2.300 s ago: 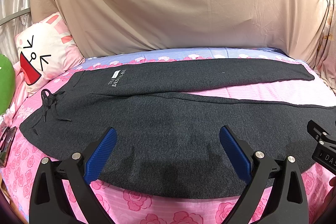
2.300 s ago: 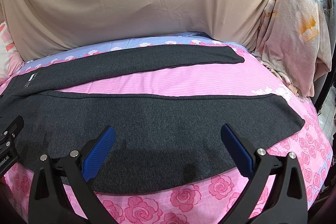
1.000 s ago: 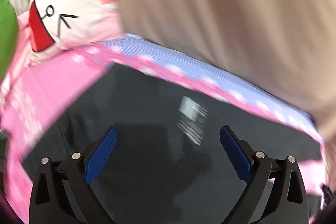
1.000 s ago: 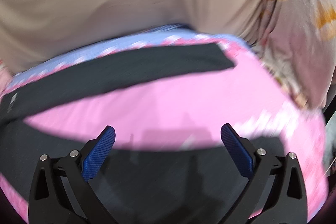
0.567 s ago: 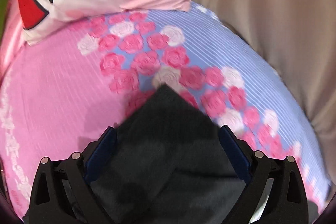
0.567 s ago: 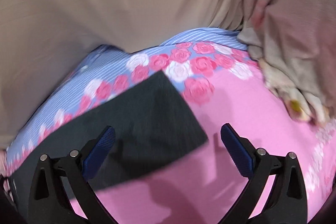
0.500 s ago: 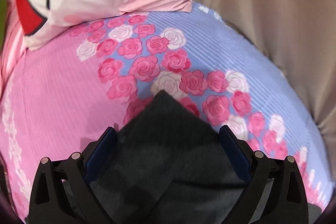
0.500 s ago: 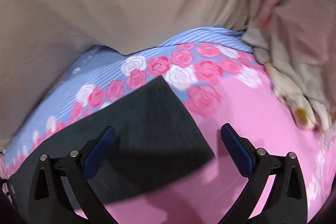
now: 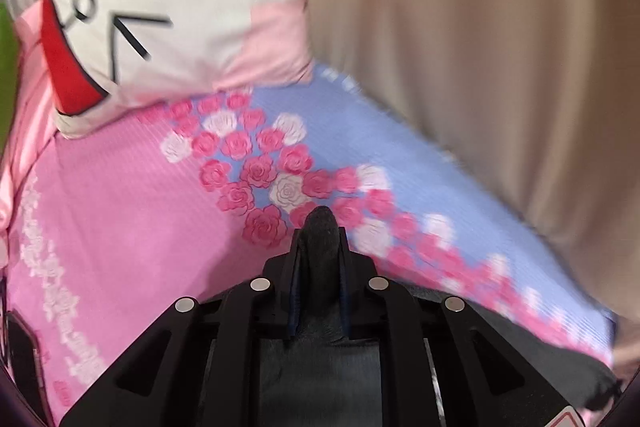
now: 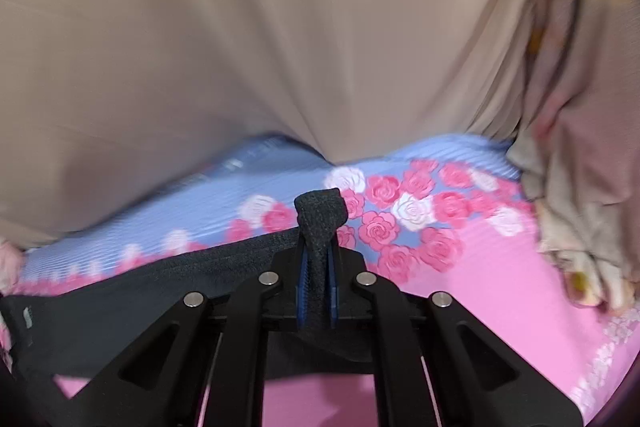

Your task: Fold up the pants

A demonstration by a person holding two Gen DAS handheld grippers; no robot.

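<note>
Two handheld tools grip a pair of dark grey pants on a bed covered in a pink and blue rose-print sheet (image 9: 120, 211). The left tool (image 9: 318, 267) is clenched on a corner of the pants (image 9: 320, 227), a rounded nub of the knit fabric poking out beyond its closed blue-padded fingers (image 9: 294, 291). More of the dark cloth runs back under the tool's black frame and off to the near right along the sheet. A white and pink cushion with a cartoon face (image 9: 160, 15) lies at the far left of the bed, next to a beige drape (image 9: 480, 47) hanging along the far side. A sliver of green (image 9: 6, 67) shows at the left edge.

The right tool (image 10: 318, 275) is likewise clenched on another corner of the pants (image 10: 320, 215), the cloth pinched upright between its blue pads (image 10: 303, 283) and folded over at the tip. From there one leg of the garment stretches away to the left across the sheet (image 10: 500, 287), its far edge following the border where the pink roses meet the blue stripes; a small pale label (image 10: 27, 317) shows near the left end. The same beige drape (image 10: 280, 27) fills the far side, and a crumpled pale blanket with yellow and pink marks (image 10: 580, 187) lies heaped at the right. Both views are somewhat blurred.
</note>
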